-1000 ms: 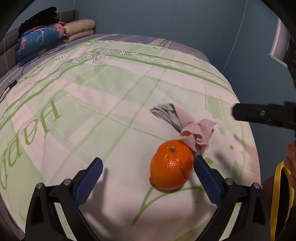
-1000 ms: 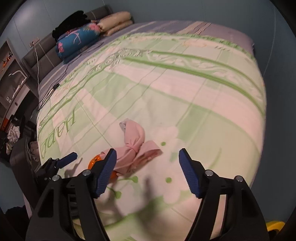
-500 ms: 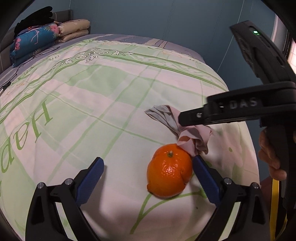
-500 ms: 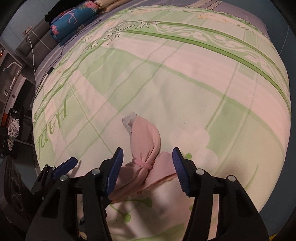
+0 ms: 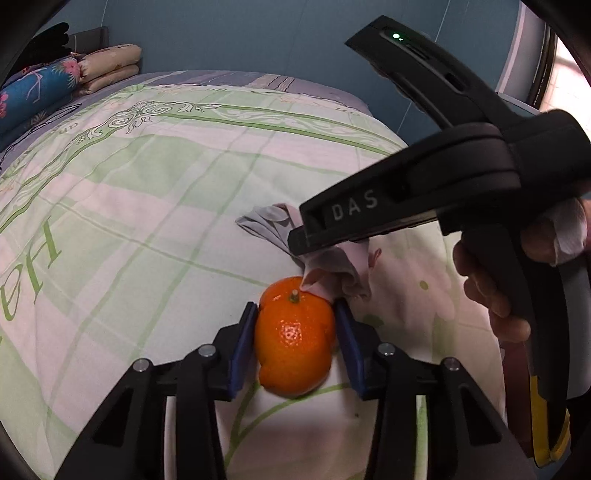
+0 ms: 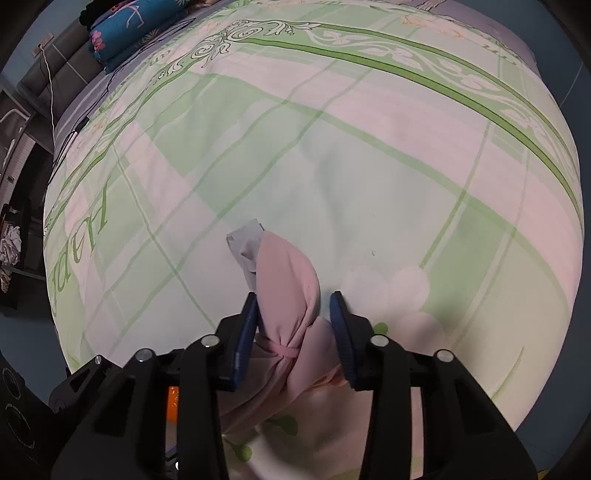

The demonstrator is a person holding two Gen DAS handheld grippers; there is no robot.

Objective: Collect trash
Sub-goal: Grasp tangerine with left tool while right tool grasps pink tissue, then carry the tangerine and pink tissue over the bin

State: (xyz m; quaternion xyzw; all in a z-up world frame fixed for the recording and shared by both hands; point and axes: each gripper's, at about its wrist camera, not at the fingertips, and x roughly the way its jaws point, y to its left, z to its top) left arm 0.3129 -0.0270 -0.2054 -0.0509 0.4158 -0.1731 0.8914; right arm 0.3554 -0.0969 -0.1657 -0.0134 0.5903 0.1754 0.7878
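Observation:
An orange (image 5: 293, 343) lies on the green and pink checked bedspread (image 5: 147, 221). My left gripper (image 5: 295, 325) is shut on it, blue pads against both sides. A knotted pink bag (image 6: 286, 306) with a grey end lies right behind the orange; it also shows in the left wrist view (image 5: 332, 273). My right gripper (image 6: 293, 317) straddles the bag near its knot, its jaws narrowed around it, the left pad touching and the right pad a little apart. The right gripper's black body (image 5: 424, 192) crosses the left wrist view above the bag.
Folded pillows and a blue floral blanket (image 5: 33, 92) lie at the bed's far end. The bed's right edge drops off by a blue wall (image 5: 258, 33). Furniture and clothes (image 6: 11, 240) stand past the bed's left side. A cable (image 6: 48, 92) runs along the headboard.
My left gripper closed from wide open onto the orange. My right gripper came down over the pink bag and narrowed its jaws around it.

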